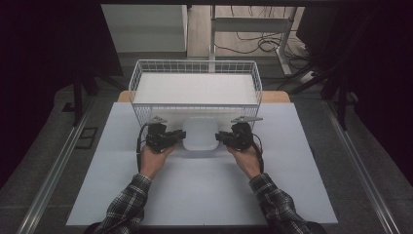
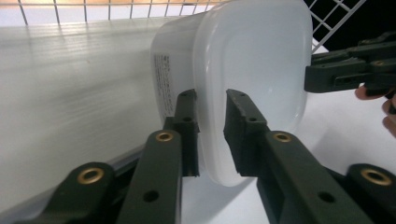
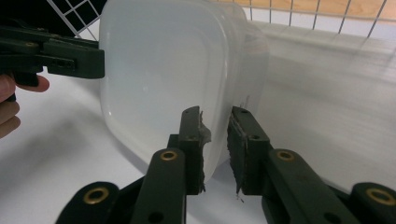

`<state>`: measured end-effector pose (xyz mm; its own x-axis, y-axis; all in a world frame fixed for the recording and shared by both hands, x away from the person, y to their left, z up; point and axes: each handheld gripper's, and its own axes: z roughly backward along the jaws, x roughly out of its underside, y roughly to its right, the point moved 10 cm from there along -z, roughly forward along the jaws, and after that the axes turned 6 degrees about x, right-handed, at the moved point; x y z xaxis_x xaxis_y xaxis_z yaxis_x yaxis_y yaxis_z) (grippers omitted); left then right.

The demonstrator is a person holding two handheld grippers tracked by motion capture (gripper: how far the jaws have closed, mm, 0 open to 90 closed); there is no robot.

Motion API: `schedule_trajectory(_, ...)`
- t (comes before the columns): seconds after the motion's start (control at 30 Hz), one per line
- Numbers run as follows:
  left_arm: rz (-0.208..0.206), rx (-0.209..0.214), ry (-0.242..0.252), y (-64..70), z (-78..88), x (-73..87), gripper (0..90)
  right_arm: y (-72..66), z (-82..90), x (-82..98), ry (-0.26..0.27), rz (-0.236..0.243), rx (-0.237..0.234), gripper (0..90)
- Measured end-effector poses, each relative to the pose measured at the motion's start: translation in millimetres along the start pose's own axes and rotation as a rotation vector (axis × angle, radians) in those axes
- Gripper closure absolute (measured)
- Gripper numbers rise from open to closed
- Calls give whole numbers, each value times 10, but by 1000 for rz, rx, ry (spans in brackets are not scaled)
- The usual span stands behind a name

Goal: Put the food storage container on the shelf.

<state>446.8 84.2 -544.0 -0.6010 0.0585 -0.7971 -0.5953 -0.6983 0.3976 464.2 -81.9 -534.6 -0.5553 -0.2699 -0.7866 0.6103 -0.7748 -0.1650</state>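
Note:
A white translucent plastic container (image 1: 199, 135) with a rounded lid sits just in front of the wire basket (image 1: 139, 80). My left gripper (image 1: 181, 136) is shut on its left rim and my right gripper (image 1: 219, 137) is shut on its right rim. In the left gripper view the container (image 2: 252, 60) has its rim pinched in my left gripper (image 2: 211, 126), and the right gripper (image 2: 345, 70) grips the far edge. In the right gripper view the container (image 3: 163, 70) rim sits in my right gripper (image 3: 215, 140), with the left gripper (image 3: 60, 58) on the opposite edge.
The white wire basket holds a flat white board (image 1: 195, 87) and stands at the far side of the pale table mat (image 1: 204, 190). Its mesh wall (image 2: 93, 9) (image 3: 327, 14) rises close behind the container. Dark floor and table legs lie beyond.

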Motion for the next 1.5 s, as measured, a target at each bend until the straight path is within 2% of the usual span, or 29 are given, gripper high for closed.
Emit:
schedule_trajectory(0.07, -13, -11, -4, -10, -38, 4, 711, 14, -31, -18, 8, 12, 16, 697)
schedule_trajectory(0.17, -6, -10, 11, -38, -67, -26, 684, 23, -72, -45, 25, 12, 28, 662)
schedule_trajectory(0.3, -44, -62, 34, -82, -88, -90, 659, 62, -87, -102, 59, 16, 55, 649)
schedule_trajectory(0.37, -85, -102, 41, -112, -104, -133, 643, 76, -101, -133, 68, 17, 72, 645)
schedule_trajectory(0.47, -98, -145, 66, -161, -133, -184, 596, 99, -130, -178, 86, 22, 94, 639)
schedule_trajectory(0.57, -111, -172, 72, -187, -128, -223, 561, 117, -143, -214, 96, 23, 109, 650)
schedule_trajectory(0.63, -115, -159, 94, -154, -87, -252, 534, 109, -121, -226, 98, 38, 113, 662)
schedule_trajectory(0.73, -133, -151, 111, -90, 21, -264, 487, 77, -58, -227, 102, 67, 89, 698)
schedule_trajectory(0.87, -136, -120, 103, 11, 125, -175, 382, 21, 49, -202, 111, 84, 57, 788)
schedule_trajectory(1.0, -153, -93, 108, 101, 253, -24, 270, -69, 153, -110, 92, 121, 24, 885)
schedule_trajectory(1.17, -147, -53, 69, 167, 359, 213, 193, -192, 167, 10, 59, 158, -16, 888)
schedule_trajectory(1.3, -174, -59, 50, 198, 444, 372, 125, -318, 118, 86, 37, 188, -43, 888)
schedule_trajectory(1.43, -235, -97, 20, 211, 555, 545, 91, -414, 29, 150, 17, 213, -57, 888)
schedule_trajectory(1.5, -246, -111, 19, 218, 618, 602, 87, -463, -36, 187, 3, 221, -64, 888)
